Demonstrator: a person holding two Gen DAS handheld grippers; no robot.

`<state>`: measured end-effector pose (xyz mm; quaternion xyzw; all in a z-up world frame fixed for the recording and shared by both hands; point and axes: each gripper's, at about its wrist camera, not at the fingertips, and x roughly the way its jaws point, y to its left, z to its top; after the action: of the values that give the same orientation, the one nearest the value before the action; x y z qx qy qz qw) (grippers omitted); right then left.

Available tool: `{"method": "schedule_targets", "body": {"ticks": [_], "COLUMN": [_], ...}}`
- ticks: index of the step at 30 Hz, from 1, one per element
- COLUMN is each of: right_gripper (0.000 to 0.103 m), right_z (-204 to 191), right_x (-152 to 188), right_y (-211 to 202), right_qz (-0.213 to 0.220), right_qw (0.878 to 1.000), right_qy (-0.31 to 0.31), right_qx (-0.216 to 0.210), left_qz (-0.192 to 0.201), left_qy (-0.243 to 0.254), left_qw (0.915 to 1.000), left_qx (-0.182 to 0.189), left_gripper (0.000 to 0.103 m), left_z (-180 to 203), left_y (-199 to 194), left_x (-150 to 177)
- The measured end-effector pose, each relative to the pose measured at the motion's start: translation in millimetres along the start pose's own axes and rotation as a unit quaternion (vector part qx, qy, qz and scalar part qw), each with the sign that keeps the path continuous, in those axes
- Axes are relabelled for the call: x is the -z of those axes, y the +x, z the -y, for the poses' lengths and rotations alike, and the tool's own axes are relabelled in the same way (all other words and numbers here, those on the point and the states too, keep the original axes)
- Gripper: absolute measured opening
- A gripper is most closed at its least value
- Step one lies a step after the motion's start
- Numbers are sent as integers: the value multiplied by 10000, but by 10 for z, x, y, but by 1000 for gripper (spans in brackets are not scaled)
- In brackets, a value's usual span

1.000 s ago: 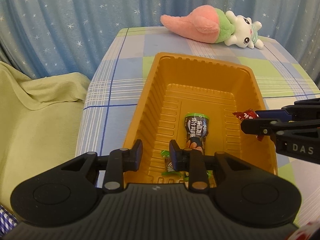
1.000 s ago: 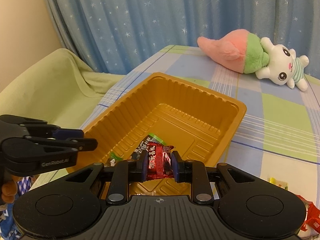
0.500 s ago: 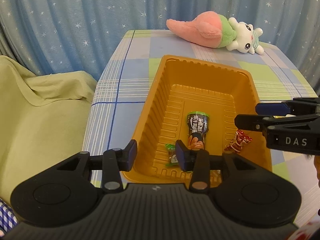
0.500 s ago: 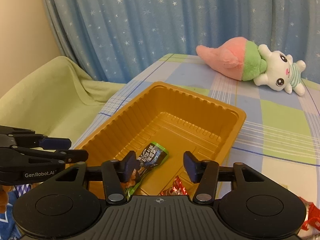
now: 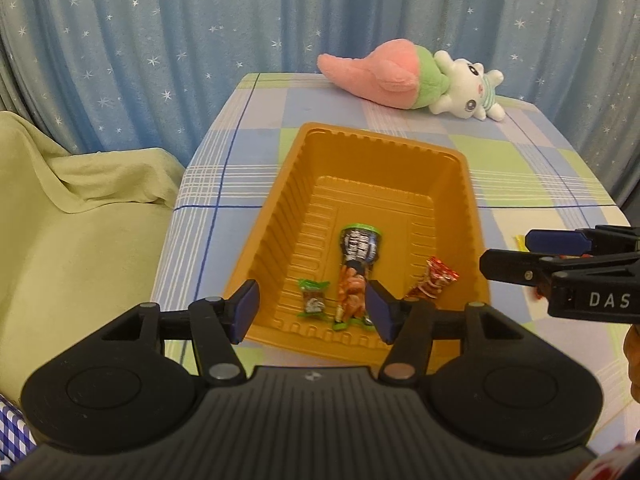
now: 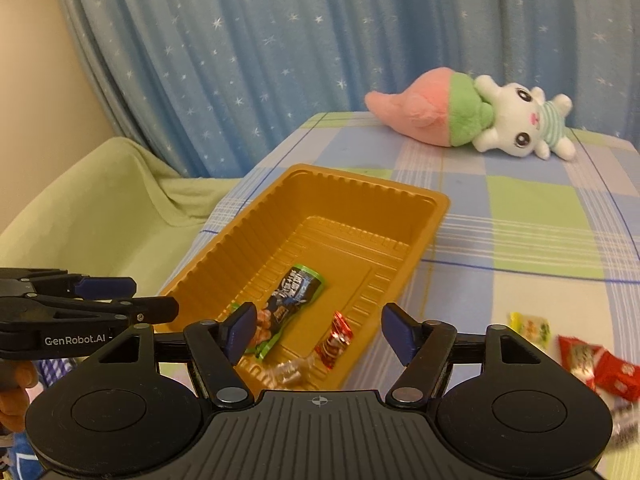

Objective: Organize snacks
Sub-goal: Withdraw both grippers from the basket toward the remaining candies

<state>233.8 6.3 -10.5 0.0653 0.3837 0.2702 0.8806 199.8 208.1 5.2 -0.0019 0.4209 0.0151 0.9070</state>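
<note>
An orange tray (image 5: 468, 200) (image 6: 436, 216) stands on the checked tablecloth. In it lie a black-and-green packet (image 5: 358, 252) (image 6: 292, 300), a small green packet (image 5: 314, 300) and a red packet (image 5: 434, 280) (image 6: 334, 340). A clear wrapper (image 6: 288, 370) sits at its near end. My left gripper (image 5: 312, 302) (image 6: 154, 297) hovers over the tray's near end, its jaws opening with nothing between them. My right gripper (image 6: 318, 324) (image 5: 508, 254) hangs over the tray's near right corner, its jaws also opening and empty.
Loose snacks lie on the cloth right of the tray: a yellow-green packet (image 6: 530, 328) and red packets (image 6: 596, 364). A pink and white plush toy (image 5: 420, 80) lies at the table's far end. A green-covered seat (image 5: 80, 220) stands left, blue curtains behind.
The right gripper let go of the red packet, which now lies in the tray. Both grippers' jaws have spread wider, and both have drawn back and up from the tray.
</note>
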Motion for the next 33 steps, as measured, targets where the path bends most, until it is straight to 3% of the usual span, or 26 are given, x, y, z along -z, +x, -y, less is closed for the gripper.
{"method": "schedule_targets", "body": {"ticks": [13,33], "right_gripper": [75,75], "right_z": [374,1235], "right_x": [312,800], "right_y": [-598,-1223], "right_qz": [-12,-263], "right_qw": [9994,9955], "right_qy": [324,728], "right_qx": [146,547], "left_qz": [-21,-329], "left_qy": [133,362], "left_qw": [9997,9976], "left_qx": [191,485], "left_gripper": [58,59], "left_z": [452,1471], "left_y": [-241,-236], "left_x": [176,386]}}
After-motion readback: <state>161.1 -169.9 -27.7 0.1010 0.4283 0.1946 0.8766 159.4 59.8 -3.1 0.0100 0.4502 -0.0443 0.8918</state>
